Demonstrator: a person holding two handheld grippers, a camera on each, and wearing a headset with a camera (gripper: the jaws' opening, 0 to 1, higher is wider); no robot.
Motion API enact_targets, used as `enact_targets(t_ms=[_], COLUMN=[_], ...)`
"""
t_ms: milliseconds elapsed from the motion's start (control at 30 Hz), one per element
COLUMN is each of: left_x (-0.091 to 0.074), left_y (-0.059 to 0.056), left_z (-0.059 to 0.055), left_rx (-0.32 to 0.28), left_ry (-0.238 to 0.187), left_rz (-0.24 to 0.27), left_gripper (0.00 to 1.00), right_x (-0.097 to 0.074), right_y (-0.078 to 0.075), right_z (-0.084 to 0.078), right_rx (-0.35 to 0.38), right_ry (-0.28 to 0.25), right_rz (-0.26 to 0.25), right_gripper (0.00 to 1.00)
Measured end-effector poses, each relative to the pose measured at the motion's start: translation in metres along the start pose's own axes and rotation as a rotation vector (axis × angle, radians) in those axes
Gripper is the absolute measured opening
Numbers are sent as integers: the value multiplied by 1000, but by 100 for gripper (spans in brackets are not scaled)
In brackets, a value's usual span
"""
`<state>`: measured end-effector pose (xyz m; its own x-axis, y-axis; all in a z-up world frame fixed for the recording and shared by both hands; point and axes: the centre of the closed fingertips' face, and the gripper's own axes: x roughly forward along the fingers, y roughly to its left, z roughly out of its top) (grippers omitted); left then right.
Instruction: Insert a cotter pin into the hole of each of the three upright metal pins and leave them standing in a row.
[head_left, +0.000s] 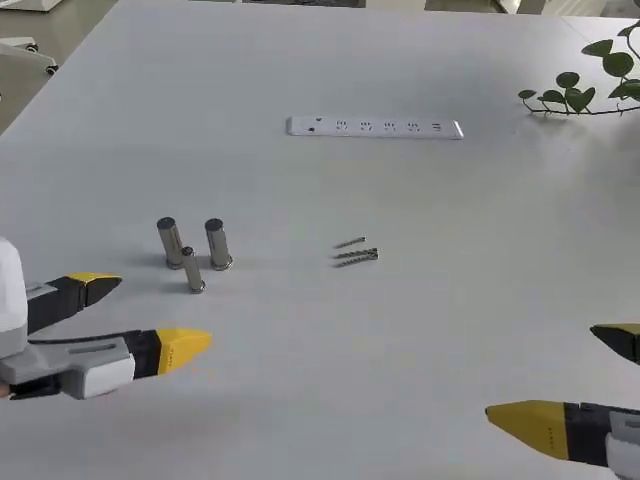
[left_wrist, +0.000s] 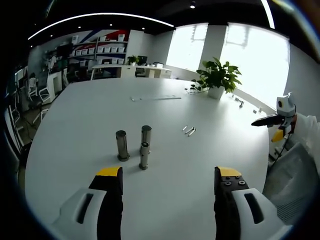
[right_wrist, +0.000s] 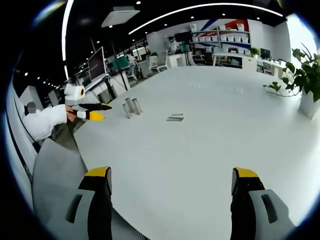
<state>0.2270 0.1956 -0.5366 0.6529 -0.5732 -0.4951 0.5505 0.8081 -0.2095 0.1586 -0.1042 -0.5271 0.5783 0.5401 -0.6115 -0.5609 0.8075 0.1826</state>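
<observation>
Three upright metal pins (head_left: 193, 253) stand clustered left of centre on the white table (head_left: 330, 180); the front one (head_left: 193, 271) is thinner. They also show in the left gripper view as pins (left_wrist: 134, 146) and small in the right gripper view as pins (right_wrist: 131, 106). A few cotter pins (head_left: 354, 254) lie loose to their right, seen too as cotter pins (left_wrist: 188, 130) and cotter pins (right_wrist: 175, 118). My left gripper (head_left: 155, 317) is open, empty, just left and in front of the pins. My right gripper (head_left: 560, 385) is open, empty, at the near right.
A white power strip (head_left: 375, 127) lies across the far middle of the table. A potted plant's leaves (head_left: 595, 75) reach in at the far right corner. An office with shelves and desks lies beyond the table.
</observation>
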Motion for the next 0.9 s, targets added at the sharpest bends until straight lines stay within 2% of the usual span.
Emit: enact_targets(t_ms=[100, 200, 267, 400, 667, 767, 900], left_x=[9, 15, 19, 27, 41, 47, 53], left_y=[8, 9, 10, 15, 19, 24, 32], left_z=[3, 5, 5, 3, -2, -5, -5], left_rx=[26, 31, 44, 75, 89, 79, 85], left_ry=[6, 8, 11, 31, 58, 59, 56], left_rz=[17, 2, 2, 16, 21, 65, 111], left_gripper=[70, 62, 61, 59, 49, 40, 38], right_x=[-1, -2, -3, -4, -4, -5, -6], right_y=[0, -1, -1, 0, 0, 1, 4], right_z=[-1, -2, -3, -7, -7, -9, -11], right_rx=[8, 10, 11, 3, 13, 18, -1], right_ry=[-5, -3, 0, 18, 14, 19, 30], right_rz=[-4, -8, -7, -8, -16, -16, -11], right_gripper=[98, 98, 92, 93, 94, 94, 93])
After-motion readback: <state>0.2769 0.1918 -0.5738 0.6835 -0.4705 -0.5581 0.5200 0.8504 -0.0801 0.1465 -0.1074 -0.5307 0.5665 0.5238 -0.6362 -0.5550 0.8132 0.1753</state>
